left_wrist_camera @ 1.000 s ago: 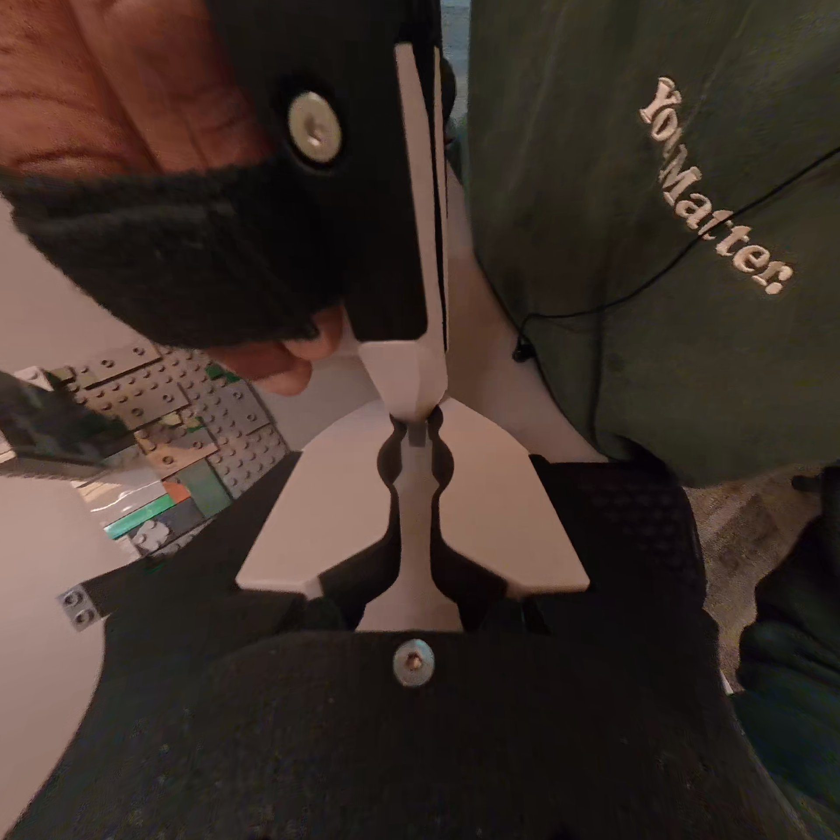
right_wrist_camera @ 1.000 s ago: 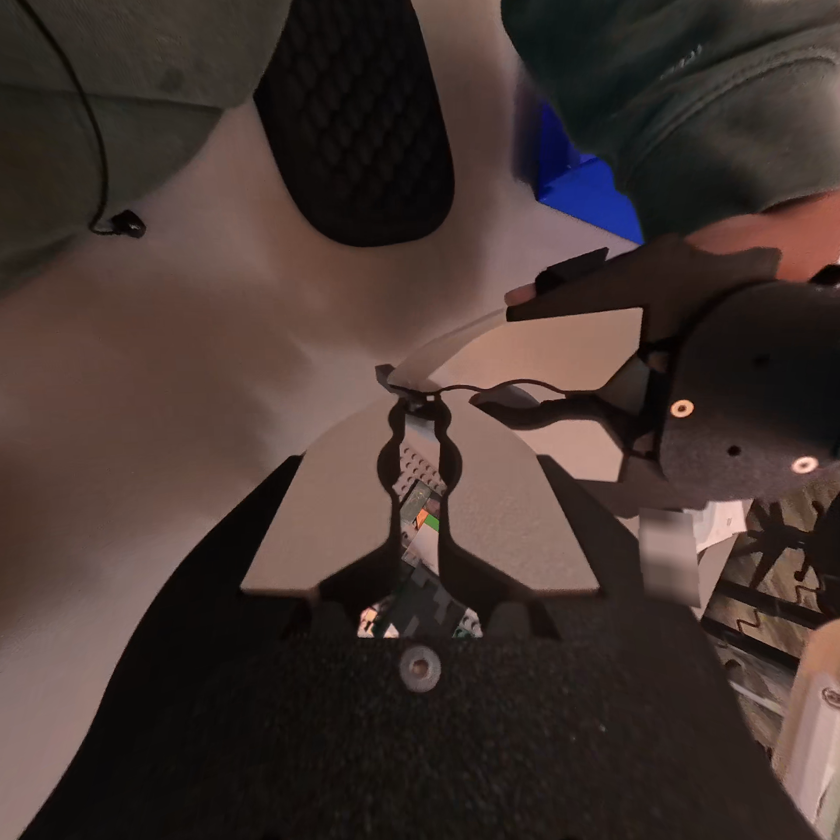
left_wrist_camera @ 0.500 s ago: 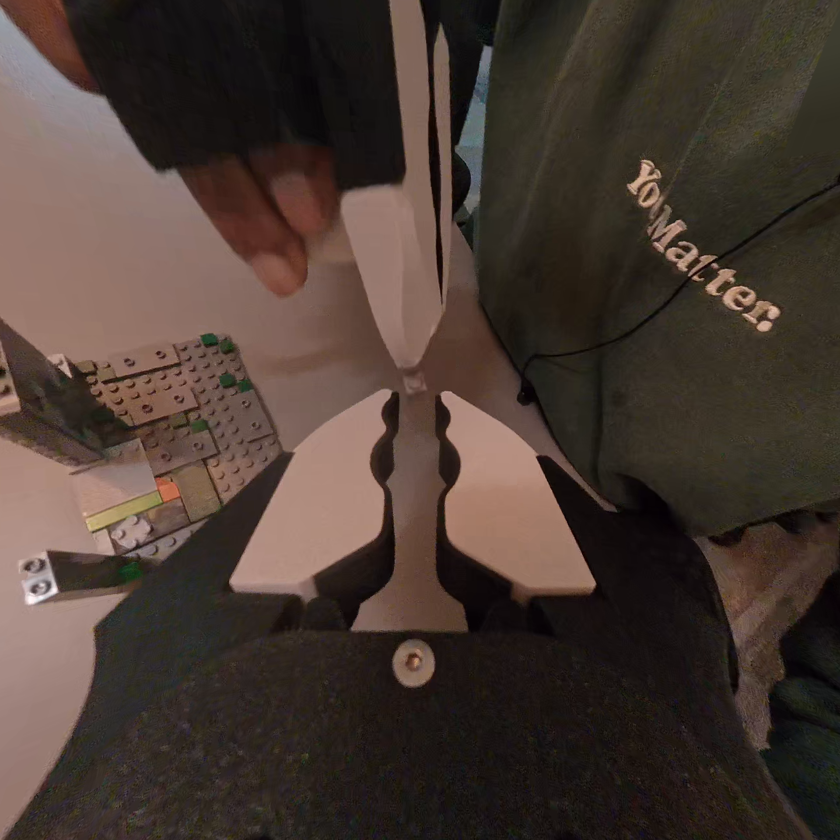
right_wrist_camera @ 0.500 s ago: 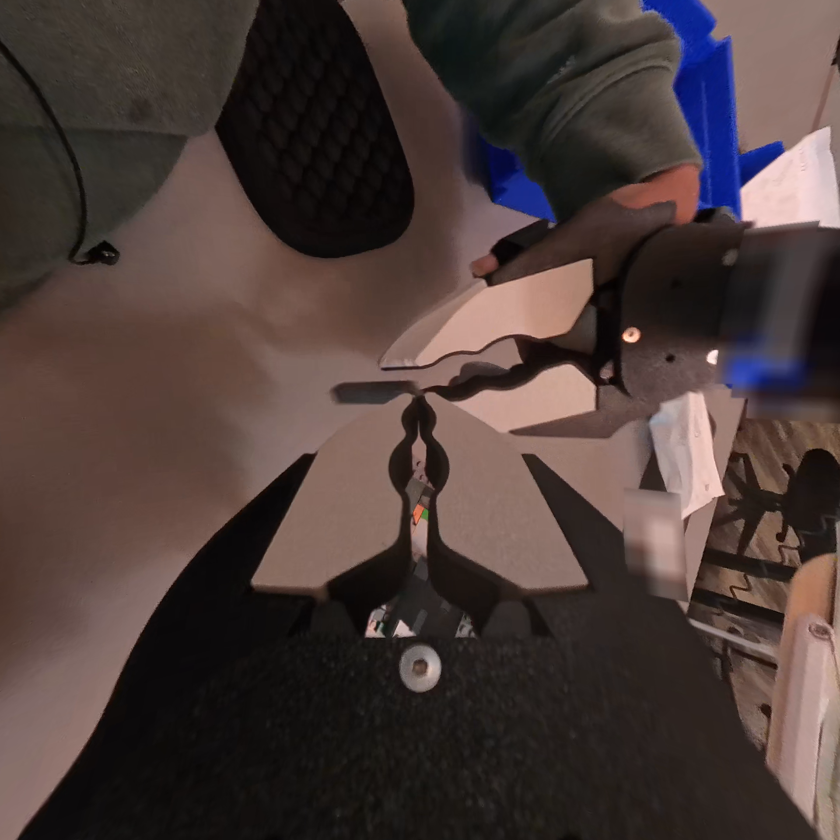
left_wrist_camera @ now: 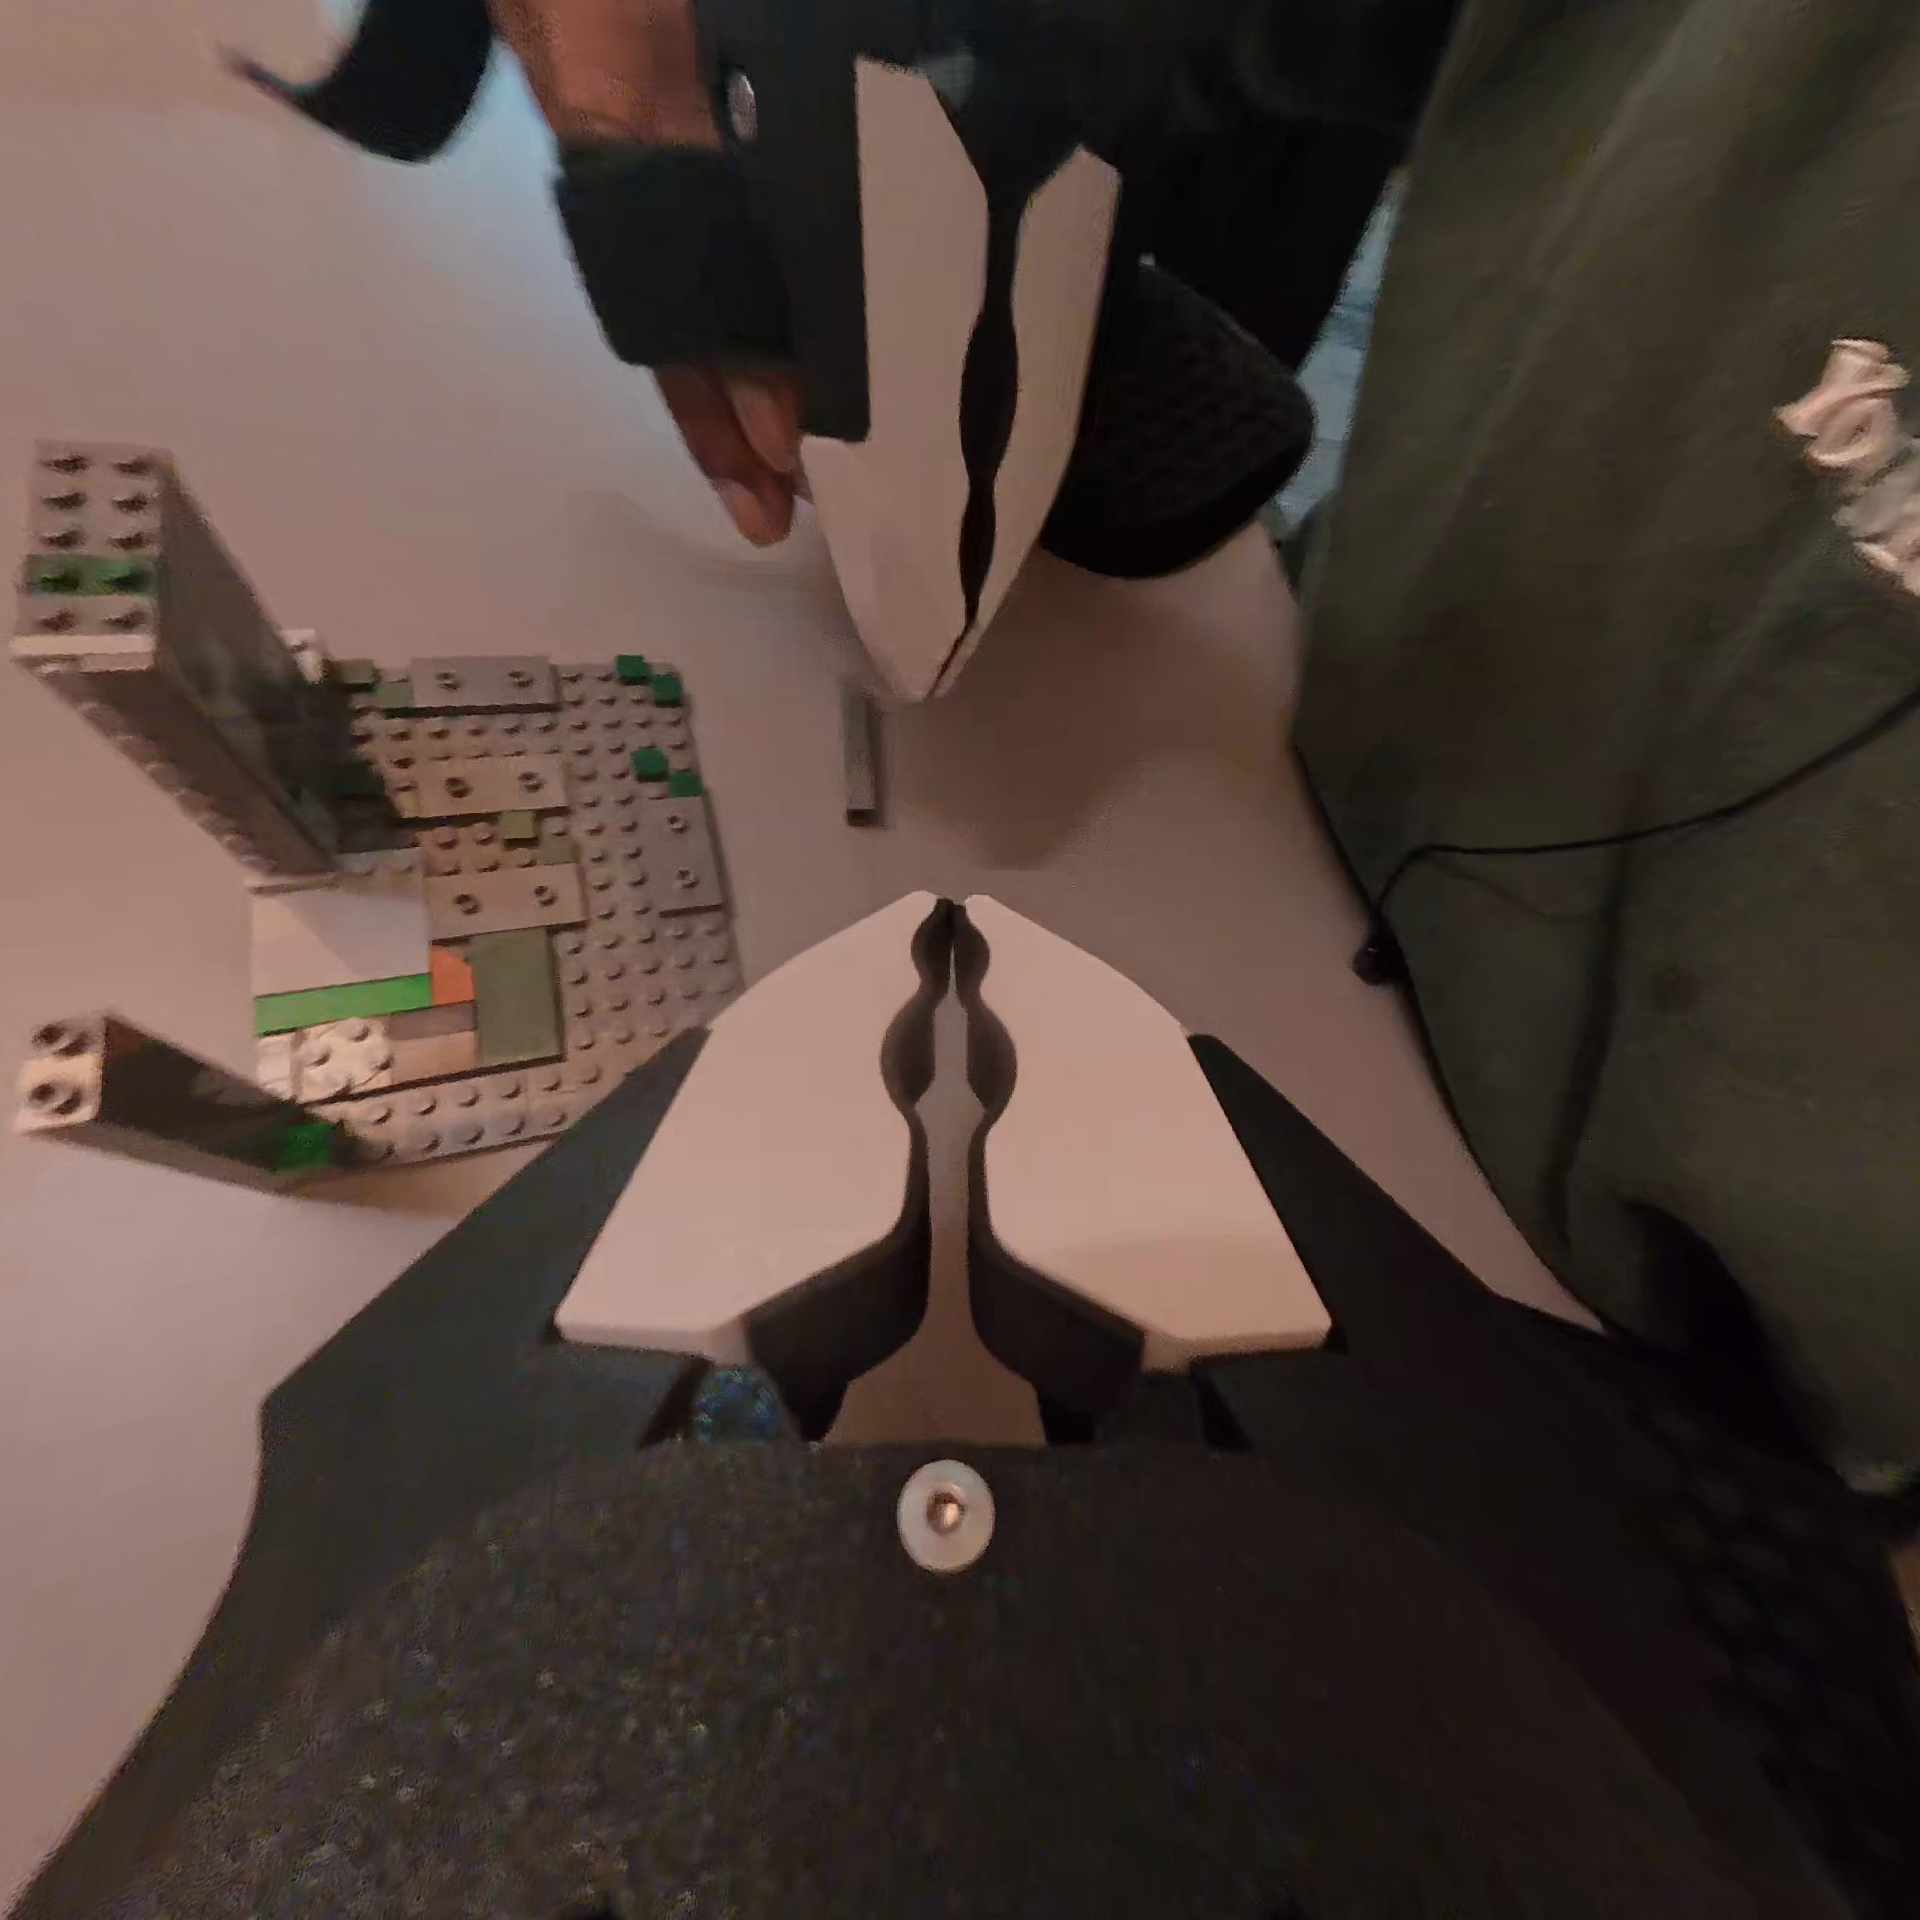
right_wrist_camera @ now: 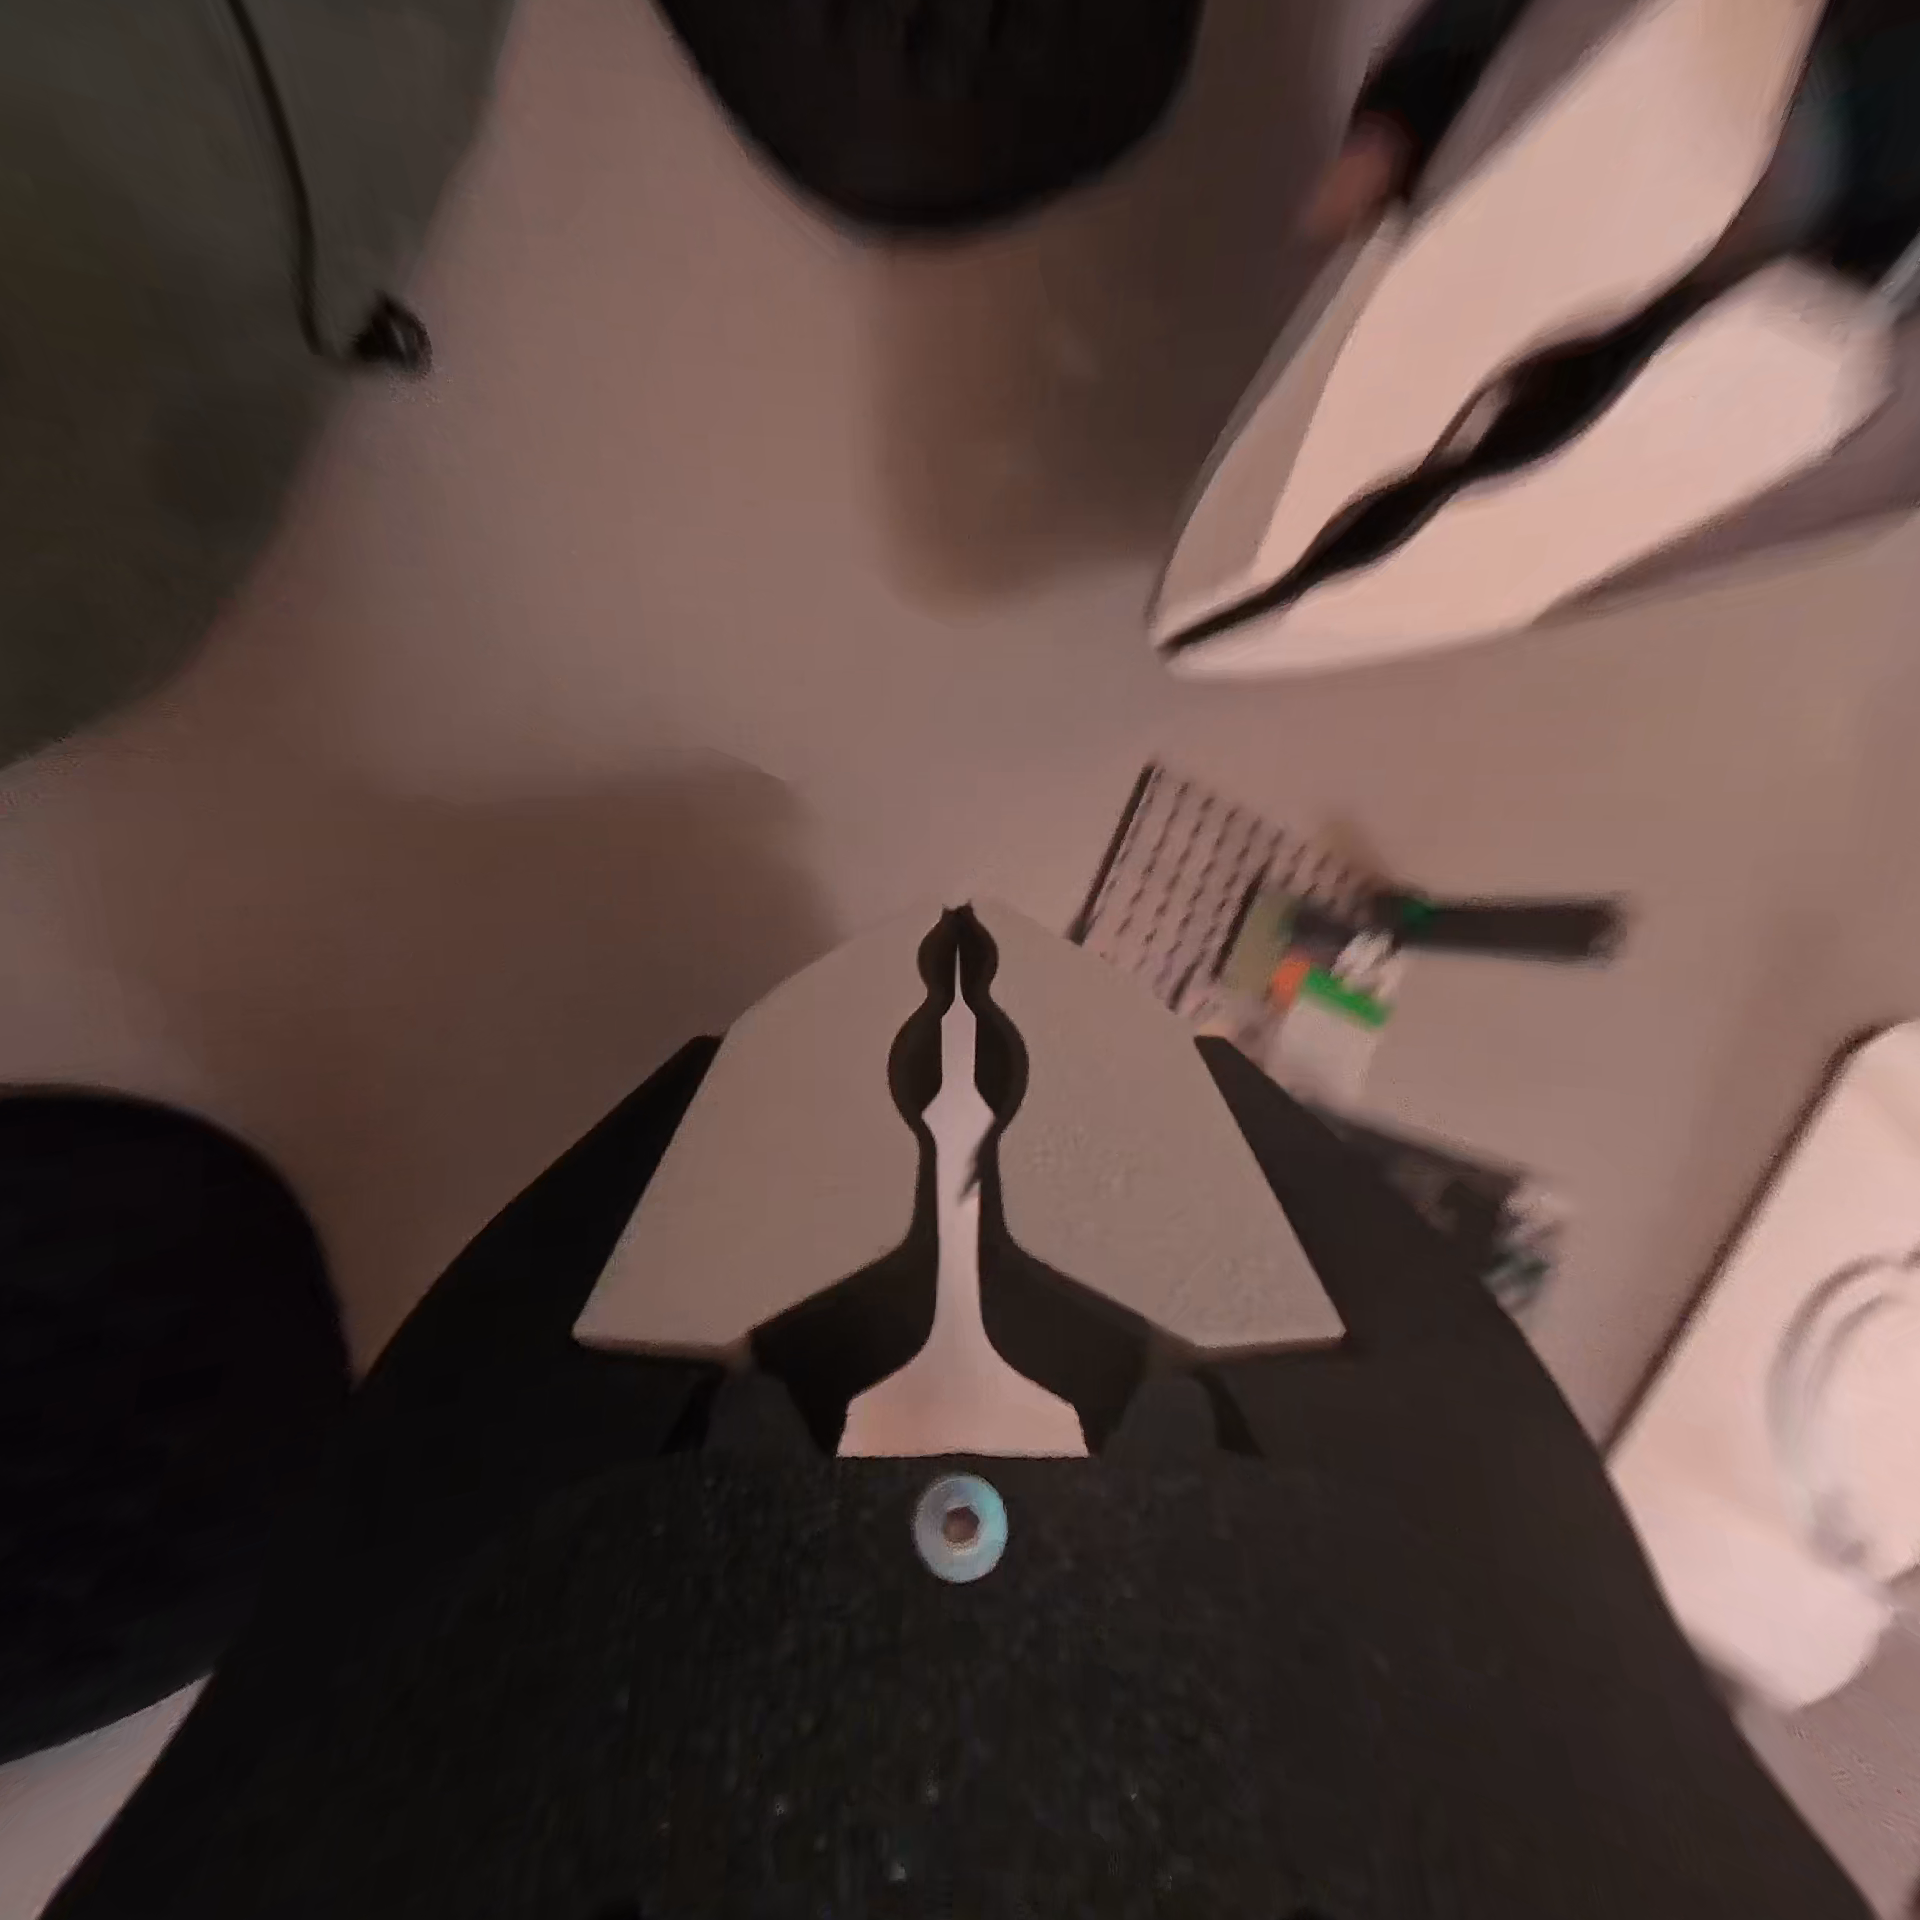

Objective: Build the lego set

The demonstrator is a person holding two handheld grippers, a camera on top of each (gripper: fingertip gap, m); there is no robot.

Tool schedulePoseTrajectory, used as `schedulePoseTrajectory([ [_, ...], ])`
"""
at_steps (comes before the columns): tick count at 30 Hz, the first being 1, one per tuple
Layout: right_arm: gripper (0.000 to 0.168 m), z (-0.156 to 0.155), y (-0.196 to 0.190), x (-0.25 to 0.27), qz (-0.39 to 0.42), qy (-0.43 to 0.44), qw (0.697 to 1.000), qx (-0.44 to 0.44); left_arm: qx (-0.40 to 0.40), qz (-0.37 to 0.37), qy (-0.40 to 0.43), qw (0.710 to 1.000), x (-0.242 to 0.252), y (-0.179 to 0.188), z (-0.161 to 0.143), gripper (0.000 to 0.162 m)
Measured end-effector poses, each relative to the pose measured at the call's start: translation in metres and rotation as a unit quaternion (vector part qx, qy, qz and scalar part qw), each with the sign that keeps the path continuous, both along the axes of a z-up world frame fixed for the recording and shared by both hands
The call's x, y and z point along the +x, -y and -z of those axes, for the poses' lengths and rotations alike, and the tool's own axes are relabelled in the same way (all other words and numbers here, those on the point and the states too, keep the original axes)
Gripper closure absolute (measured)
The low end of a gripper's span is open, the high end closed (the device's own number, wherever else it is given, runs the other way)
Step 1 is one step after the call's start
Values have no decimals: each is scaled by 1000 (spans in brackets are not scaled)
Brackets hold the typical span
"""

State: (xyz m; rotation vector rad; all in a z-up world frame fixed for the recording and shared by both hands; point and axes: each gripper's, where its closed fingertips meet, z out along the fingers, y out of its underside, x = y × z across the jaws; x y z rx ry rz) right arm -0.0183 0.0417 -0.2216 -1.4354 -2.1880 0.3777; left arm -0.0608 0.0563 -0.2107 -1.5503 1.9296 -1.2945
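Pale worktop [left_wrist_camera: 312, 312] now carries the gray bar [left_wrist_camera: 860, 762] right of the build [left_wrist_camera: 582, 883], released a second ago; both my left fingers [left_wrist_camera: 951, 909] and right fingers [left_wrist_camera: 928, 681] are pinched together, empty.

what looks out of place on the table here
A small grey lego strip lies loose on the white table, apart from the grey baseplate build, just below the right tongs. Both the right and left tongs are shut and empty. Two tall wall sections stand at the build's edge.
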Motion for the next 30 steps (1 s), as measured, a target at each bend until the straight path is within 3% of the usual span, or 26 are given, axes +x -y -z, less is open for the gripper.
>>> schedulePoseTrajectory([
  [8, 148, 46, 1, 38, 143, 64, 985, -72, 63, -133, 10, 989, 9, -14, 7, 162],
  [13, 153, 59, 4, 48, 181, 62, 978, -88, 79, -152, 12, 985, 15, -5, 10, 158],
  [14, 161, 60, 3, 47, 184, 55, 977, -88, 84, -149, 8, 985, 18, -2, 13, 156],
  [23, 161, 22, 4, 42, 128, 98, 986, -45, 156, -108, -49, 981, 54, 20, 39, 136],
  [30, 161, 7, -2, 36, 128, 129, 983, -38, 180, -134, -42, 974, 62, 13, 36, 153],
])
